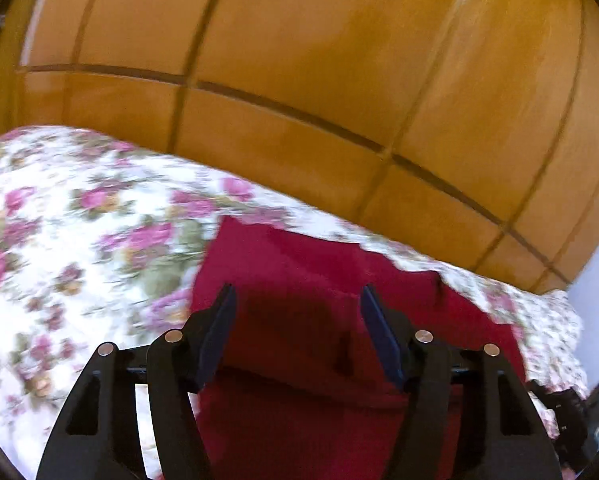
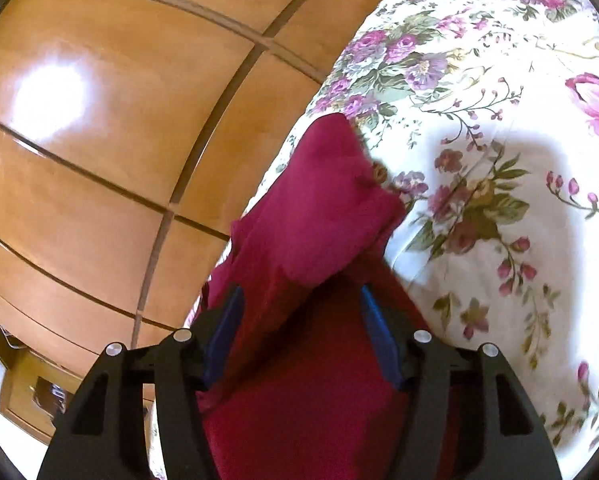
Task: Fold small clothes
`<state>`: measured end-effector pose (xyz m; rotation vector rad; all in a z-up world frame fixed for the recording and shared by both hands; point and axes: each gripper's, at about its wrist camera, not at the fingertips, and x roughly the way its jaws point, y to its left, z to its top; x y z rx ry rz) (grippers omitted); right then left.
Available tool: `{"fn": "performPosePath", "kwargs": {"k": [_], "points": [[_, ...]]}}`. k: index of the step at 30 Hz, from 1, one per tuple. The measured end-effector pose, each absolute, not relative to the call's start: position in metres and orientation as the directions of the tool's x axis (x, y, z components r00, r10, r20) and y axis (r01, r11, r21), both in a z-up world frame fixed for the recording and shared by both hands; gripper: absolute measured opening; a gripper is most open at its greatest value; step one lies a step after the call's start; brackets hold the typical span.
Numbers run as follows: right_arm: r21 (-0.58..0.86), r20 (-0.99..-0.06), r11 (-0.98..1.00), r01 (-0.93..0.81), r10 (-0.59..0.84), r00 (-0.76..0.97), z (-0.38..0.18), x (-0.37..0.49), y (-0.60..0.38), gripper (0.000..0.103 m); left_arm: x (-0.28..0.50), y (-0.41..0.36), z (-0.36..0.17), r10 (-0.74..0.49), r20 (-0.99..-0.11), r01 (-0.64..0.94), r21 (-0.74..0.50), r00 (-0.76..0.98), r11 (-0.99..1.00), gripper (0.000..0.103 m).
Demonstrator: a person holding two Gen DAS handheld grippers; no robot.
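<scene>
Red garment (image 2: 311,216) at floral bedspread (image 2: 499,80) edge

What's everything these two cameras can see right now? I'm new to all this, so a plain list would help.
Red garment: one, dark red, lying on the floral sheet near the bed's edge; one part bunched up in the right wrist view.
Floral sheet: one, white with pink and purple flowers and green leaves, covering the bed.
Wooden panels: one surface, glossy orange-brown with dark grooves, beside the bed.
Black device: one, at the lower right edge of the left wrist view, too unclear to identify.
Left tool: one, black with blue pads, open above the garment.
Right tool: one, black with blue pads, open, garment between its fingers.
</scene>
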<state>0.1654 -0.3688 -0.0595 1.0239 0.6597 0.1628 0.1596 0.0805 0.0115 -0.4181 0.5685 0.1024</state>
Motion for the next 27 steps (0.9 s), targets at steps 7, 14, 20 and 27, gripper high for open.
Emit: {"fn": "performPosePath", "kwargs": {"k": [7, 14, 20, 27], "points": [[0.839, -0.404, 0.525, 0.143, 0.425, 0.81, -0.064, 0.167, -0.365, 0.06, 0.145, 0.129, -0.017, -0.016, -0.616, -0.362, -0.483, 0.787, 0.798, 0.063], [0.878, -0.365, 0.451, 0.162, 0.408, 0.837, -0.059, 0.171, -0.381, 0.062, 0.212, 0.059, -0.007, -0.275, -0.66, -0.134, -0.499, 0.7, 0.856, 0.073], [0.922, -0.353, 0.307, 0.238, 0.406, 0.843, -0.078, 0.184, -0.401, 0.057, 0.262, 0.038, -0.05, -0.265, -0.765, -0.202, -0.456, 0.587, 0.867, 0.045], [0.889, -0.383, 0.382, 0.253, 0.32, 0.866, -0.055, 0.186, -0.407, 0.012, 0.251, 0.051, -0.012, -0.293, -0.687, -0.078, -0.454, 0.665, 0.888, 0.0]]}}
